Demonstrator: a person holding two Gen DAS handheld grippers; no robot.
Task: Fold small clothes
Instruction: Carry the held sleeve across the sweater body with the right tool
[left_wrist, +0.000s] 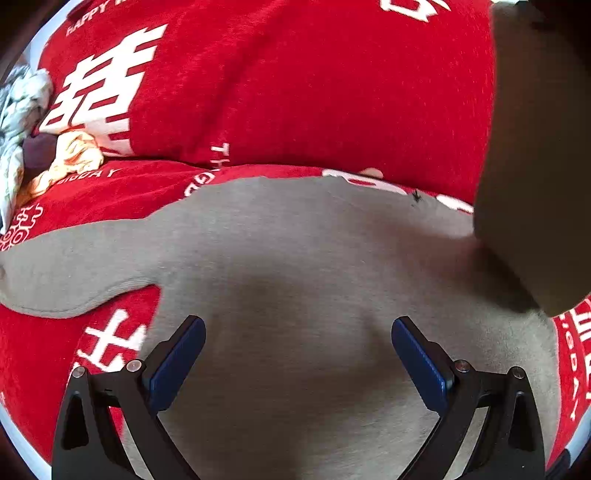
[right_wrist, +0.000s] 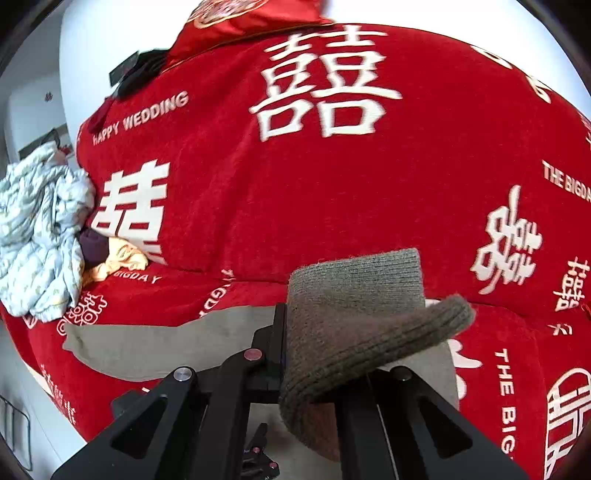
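A grey knitted garment lies spread flat on a red blanket, one sleeve reaching out to the left. My left gripper hovers open just over its middle, nothing between the blue pads. My right gripper is shut on a ribbed grey end of the garment, which is lifted and drapes over the fingers, hiding the right finger. That lifted fold shows as a big blurred grey-brown flap at the right edge of the left wrist view. The flat part of the garment lies below.
The red blanket with white lettering covers a bed. At the left sits a crumpled pale-blue pile of clothes, with a dark purple piece and a yellow piece beside it. A red pillow lies at the far end.
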